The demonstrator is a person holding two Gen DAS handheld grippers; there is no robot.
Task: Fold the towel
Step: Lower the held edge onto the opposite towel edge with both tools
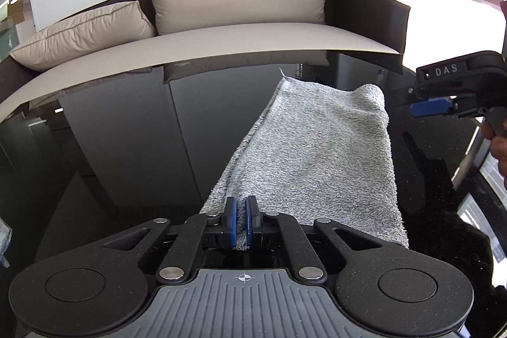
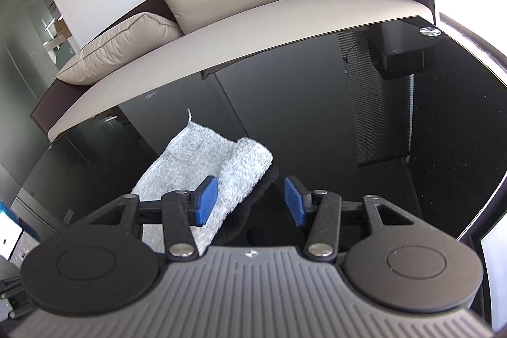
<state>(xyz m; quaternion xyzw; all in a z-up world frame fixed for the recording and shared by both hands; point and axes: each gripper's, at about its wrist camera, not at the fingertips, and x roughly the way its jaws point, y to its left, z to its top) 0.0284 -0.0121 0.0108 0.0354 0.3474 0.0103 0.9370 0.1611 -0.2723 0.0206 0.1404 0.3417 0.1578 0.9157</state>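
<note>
Black glass table (image 1: 111, 148) towel (image 1: 317, 154); right tongs (image 1: 421, 110) read "DAS"

Left gripper (image 1: 240, 219) closed, right gripper (image 2: 250, 200) agape

Daylight poured in from the right — the far right of the left wrist view was blown out white. The glossy black table (image 1: 120, 148) mirrored the sofa (image 1: 240, 34) and room. Fisheye bent every edge, corners went dark — towel (image 2: 202, 160) slightly soft.
</note>
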